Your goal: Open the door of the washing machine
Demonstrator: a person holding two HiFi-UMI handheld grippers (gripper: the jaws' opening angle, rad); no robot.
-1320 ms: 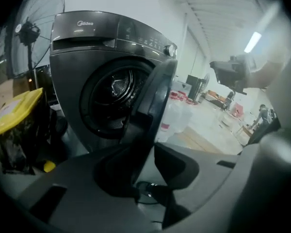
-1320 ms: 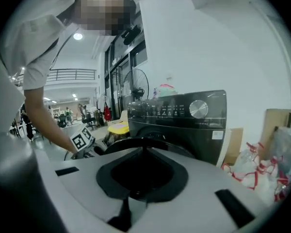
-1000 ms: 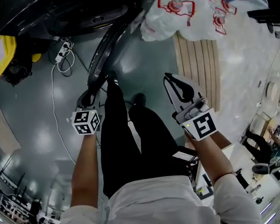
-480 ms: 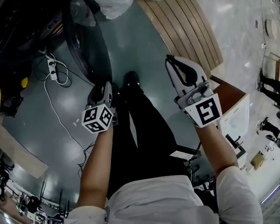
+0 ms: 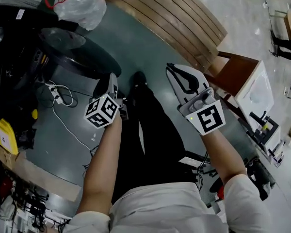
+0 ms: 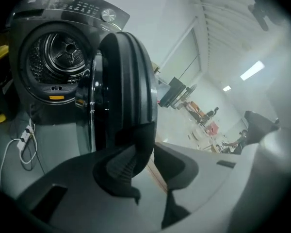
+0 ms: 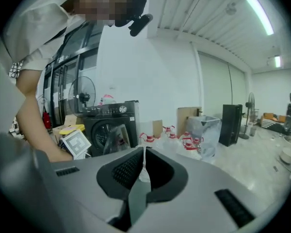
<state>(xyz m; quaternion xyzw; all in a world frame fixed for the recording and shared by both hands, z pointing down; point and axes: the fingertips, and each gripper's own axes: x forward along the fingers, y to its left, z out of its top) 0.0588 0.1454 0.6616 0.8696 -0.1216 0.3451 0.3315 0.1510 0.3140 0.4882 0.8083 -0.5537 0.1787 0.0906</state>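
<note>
- The washing machine (image 5: 12, 38) sits at the upper left of the head view. Its round door (image 5: 72, 50) is swung out from the front, so the task looks done or very nearly so.
- In the left gripper view the door (image 6: 128, 81) shows edge-on. Its dark rim stands upright straight ahead, and the bare drum (image 6: 63, 52) lies open to its left.
- The left tongs (image 5: 112, 81) are the nearer pair. The door lies ahead of them and a little to the left, near but not touching.
- Their jaws stand apart and are closing slightly, with nothing between the pads (the door's rim only lines up behind the left-hand jaw).
- The right tongs (image 5: 170, 68) hang on the far side of the person's legs, well apart from the door. Their tips meet in the right gripper view, so they are closed on nothing.
- Judgement: any further swing falls to the left hand. The door's face runs away from those tongs rather than across them, so they would meet its outer edge first and push it sideways, away from the drum.
- A power strip (image 5: 56, 93) and its cable lie on the floor below the door, clear of its sweep as far as can be seen.
</note>
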